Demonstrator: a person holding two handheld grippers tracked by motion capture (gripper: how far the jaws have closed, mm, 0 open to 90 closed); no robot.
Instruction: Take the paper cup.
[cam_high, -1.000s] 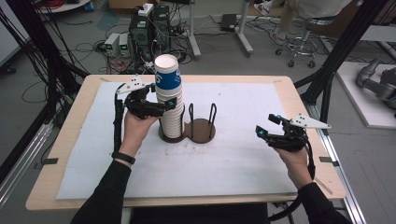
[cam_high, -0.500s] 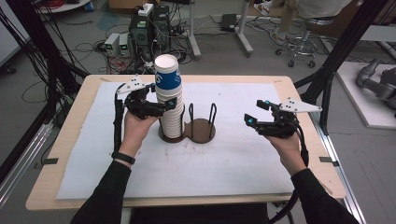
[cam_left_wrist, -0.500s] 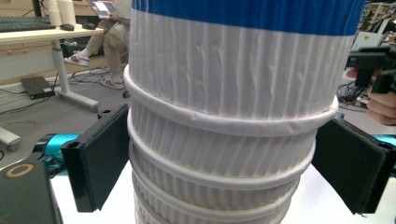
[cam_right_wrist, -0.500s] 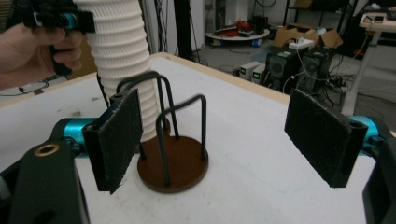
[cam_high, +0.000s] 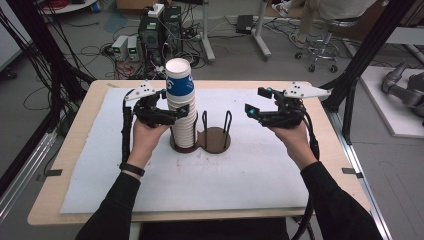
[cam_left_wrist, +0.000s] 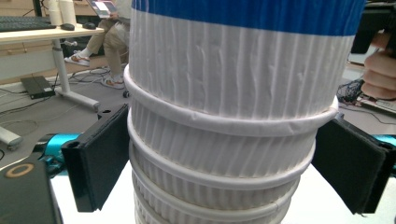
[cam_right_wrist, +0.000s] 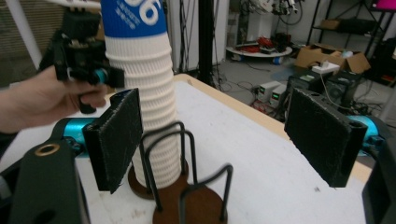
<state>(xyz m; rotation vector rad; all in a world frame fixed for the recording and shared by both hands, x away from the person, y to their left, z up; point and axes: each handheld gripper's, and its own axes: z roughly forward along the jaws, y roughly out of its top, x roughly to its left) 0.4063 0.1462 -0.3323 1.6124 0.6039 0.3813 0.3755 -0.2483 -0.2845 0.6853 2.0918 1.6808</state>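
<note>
We see the left gripper (cam_high: 176, 114) with jaws pinching the tall stack of ribbed white paper cups (cam_high: 182, 112) in the dark wire holder (cam_high: 202, 141) mid-desk; right gripper (cam_high: 255, 103) jaws spread, empty. Risk: a careless top-cup pull tips the stack.

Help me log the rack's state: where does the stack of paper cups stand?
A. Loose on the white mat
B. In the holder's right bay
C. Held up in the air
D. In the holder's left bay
D: the stack of paper cups rises from the left disc of the brown holder; its right wire bay is vacant.
</note>
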